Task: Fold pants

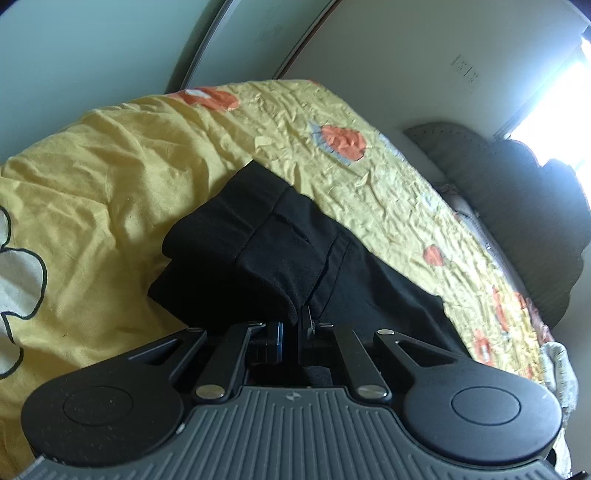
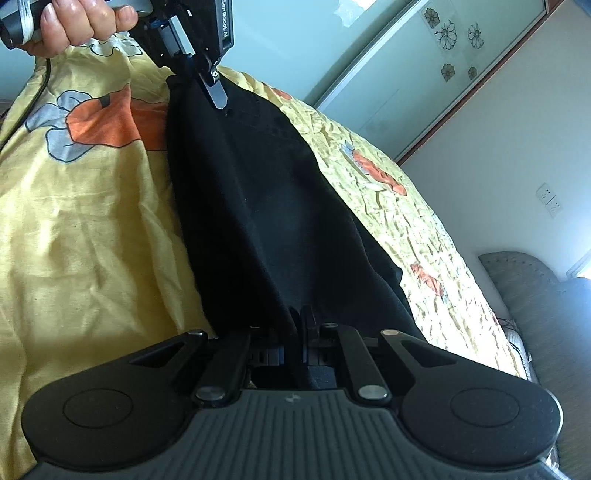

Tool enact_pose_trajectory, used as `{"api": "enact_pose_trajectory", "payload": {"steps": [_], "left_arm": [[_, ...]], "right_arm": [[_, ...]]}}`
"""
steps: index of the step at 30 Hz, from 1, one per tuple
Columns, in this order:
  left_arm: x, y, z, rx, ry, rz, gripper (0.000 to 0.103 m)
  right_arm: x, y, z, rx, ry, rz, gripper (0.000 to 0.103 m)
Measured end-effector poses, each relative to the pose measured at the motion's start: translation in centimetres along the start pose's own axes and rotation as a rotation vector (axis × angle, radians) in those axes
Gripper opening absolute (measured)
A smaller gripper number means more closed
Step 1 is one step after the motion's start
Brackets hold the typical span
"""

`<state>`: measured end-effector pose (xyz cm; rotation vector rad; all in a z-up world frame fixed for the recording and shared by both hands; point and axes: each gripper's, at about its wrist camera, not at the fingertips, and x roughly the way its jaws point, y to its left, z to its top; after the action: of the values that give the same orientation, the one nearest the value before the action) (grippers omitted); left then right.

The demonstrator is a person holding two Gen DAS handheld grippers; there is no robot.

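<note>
One pair of black pants (image 2: 266, 206) lies on the bed, stretched lengthwise between two handheld grippers. It rests on a yellow bedspread (image 2: 92, 229) printed with orange flowers. In the left wrist view the near portion shows stacked layers, a stitched band and a seam line, so the garment looks already doubled at least once; which end is the waistband I cannot tell for certain.

Left gripper (image 1: 291, 325): jaws drawn nearly together, a wad of black cloth pinched between them. Right gripper (image 2: 295, 321): jaws likewise close, black fabric running into the narrow gap, so it grips the pants at the opposite end. In the right wrist view the left gripper appears again at the far end of the garment, one blue-black finger (image 2: 216, 94) lying against the cloth, with the person's left hand (image 2: 81, 22) wrapped around its handle.

Judgement: holding both ends at once keeps the cloth taut and flat along its length. That is the grip one wants before carrying one end over to meet the other. The fold step looks set up but not completed; the pants are extended, not stacked end on end.

Count:
- pants, one
- grippers, two, both clamped on the pants
- hands visible, one
- bedspread, one

Outward: a grey padded headboard (image 2: 517, 269) stands beyond the bed. A sliding door with flower decals (image 2: 448, 35) sits by the wall, and a wall socket (image 2: 548, 199) is nearer the headboard. Bright window light shows at the right edge.
</note>
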<state>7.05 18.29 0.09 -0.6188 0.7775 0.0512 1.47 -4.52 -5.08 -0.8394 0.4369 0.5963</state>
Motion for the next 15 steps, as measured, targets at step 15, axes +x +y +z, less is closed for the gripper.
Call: {"api": "enact_pose_trajectory", "payload": {"steps": [15], "left_arm": [[-0.1,-1.1,-0.1,0.036,0.040,0.068,0.021]], "right_arm": [[-0.4,-0.1,-0.6,-0.003,-0.020,-0.001,0.009]]}}
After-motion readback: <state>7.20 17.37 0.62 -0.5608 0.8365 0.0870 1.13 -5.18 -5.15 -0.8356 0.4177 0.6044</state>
